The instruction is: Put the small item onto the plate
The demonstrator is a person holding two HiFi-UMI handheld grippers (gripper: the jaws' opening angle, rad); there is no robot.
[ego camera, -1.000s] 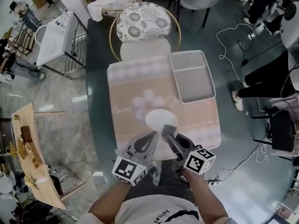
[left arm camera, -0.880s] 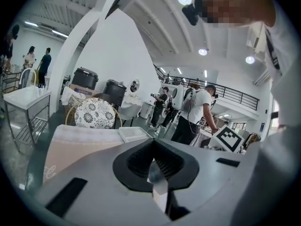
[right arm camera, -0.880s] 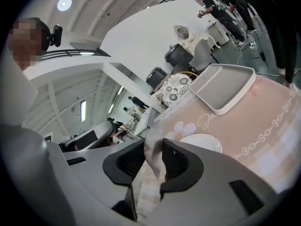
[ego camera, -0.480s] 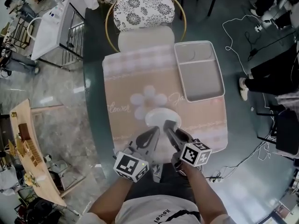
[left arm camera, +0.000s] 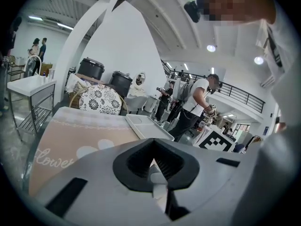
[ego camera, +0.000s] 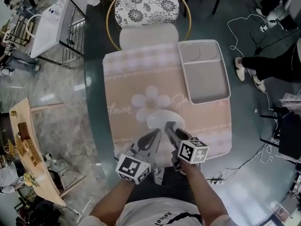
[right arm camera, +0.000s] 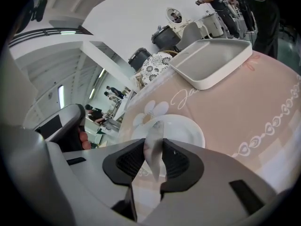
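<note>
Hanging above the plate [right arm camera: 186, 132], a pale sliver [right arm camera: 155, 132], perhaps plastic, is pinched by the right gripper [right arm camera: 153, 147]; left gripper [left arm camera: 153, 155] closed, tray [right arm camera: 211, 62] beyond.

Small pale thin item [right arm camera: 154, 147] upright btwn right tongs [right arm camera: 153, 161], by white round plate [right arm camera: 186, 128] near edge

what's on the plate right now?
Nothing on the plate where it shows; its near edge is hidden behind the right gripper and the small item in its jaws.

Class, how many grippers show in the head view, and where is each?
2. The left gripper is over the placemat's near edge, tips by the plate; the right gripper reaches over the plate's near rim, pinching a small pale item. None hidden.
</note>
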